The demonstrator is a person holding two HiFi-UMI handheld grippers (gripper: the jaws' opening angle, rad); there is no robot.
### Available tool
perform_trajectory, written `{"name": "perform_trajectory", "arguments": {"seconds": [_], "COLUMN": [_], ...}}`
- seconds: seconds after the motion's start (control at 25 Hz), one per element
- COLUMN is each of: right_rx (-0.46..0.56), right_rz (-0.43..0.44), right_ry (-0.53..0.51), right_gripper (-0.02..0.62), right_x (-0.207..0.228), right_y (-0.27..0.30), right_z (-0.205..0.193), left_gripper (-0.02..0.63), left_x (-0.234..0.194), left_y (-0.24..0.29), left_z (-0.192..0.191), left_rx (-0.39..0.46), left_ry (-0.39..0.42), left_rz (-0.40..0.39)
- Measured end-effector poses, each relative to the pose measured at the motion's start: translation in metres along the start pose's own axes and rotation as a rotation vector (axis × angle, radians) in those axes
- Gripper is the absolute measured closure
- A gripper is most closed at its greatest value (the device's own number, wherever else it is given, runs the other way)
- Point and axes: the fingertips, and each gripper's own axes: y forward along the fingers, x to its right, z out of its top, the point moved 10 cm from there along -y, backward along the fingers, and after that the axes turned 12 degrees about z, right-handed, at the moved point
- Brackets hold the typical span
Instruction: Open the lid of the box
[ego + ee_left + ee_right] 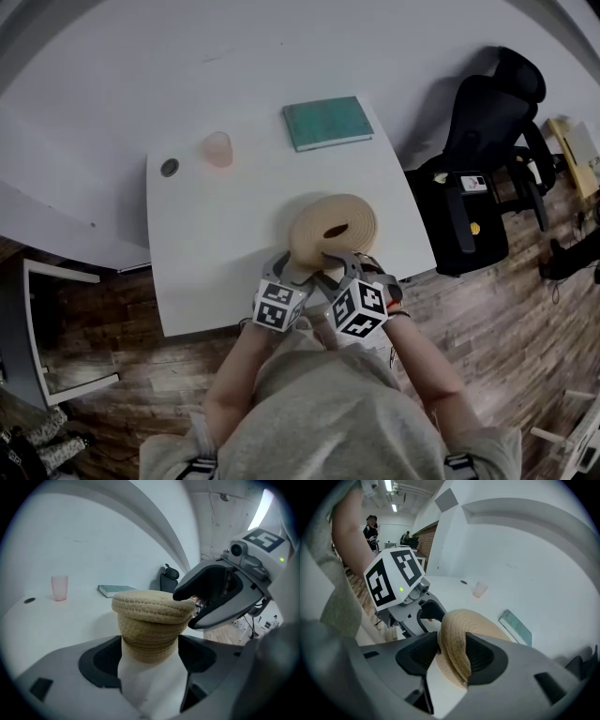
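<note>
The left gripper (292,270) is let go. Its jaws stand wide apart, and the box (333,225) stands between them, but the pads do not press on it. This gripper is at 7 o'clock of the box.

The box is round and made of woven rope, the color of sand. Its lid (347,214) is on. The lid is wider than the body below it and has a dip in the middle of its top. The box stands on the table, a little toward 4 o'clock from the middle, close to the person.

The right gripper (349,262) is at 5 o'clock of the box. It is let go too. The rim of the lid sits between its open jaws.

The table (216,244) is white and smooth. At 10 o'clock, near the far corner, lies a small dark round thing (169,168). Just beside it, to the right, stands a pink cup (217,148). At 1 o'clock, by the far edge, lies a green book (328,123).

A white wall (141,56) runs behind the table at 12 o'clock. The floor (112,328) is brown wood. Past the table at 2 o'clock stands a black chair (487,122). In the right gripper view a person (371,531) stands far back under long lights (386,485) on the ceiling.
</note>
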Motion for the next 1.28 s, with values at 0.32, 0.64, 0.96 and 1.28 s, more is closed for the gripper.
{"name": "perform_trajectory", "arguments": {"seconds": [0.32, 0.64, 0.96, 1.28], "right_rx": [-0.014, -0.017, -0.018, 0.098], "right_rz": [-0.003, 0.007, -0.013, -0.048], "right_ry": [0.004, -0.022, -0.075, 0.023], "right_gripper": [0.436, 0.457, 0.491, 0.502], "right_x": [0.006, 0.005, 0.008, 0.019], "right_y": [0.005, 0.004, 0.0, -0.025], "right_z": [-0.001, -0.001, 0.001, 0.006], "left_gripper": [0.255, 0.255, 0.255, 0.255], "left_x": [-0.002, -0.001, -0.003, -0.001], "left_y": [0.01, 0.009, 0.013, 0.009], "left_z": [-0.002, -0.004, 0.0, 0.004], "left_rx": [-0.014, -0.02, -0.026, -0.04], "left_ry": [0.015, 0.011, 0.009, 0.003], "left_rz": [-0.029, -0.025, -0.025, -0.02]}}
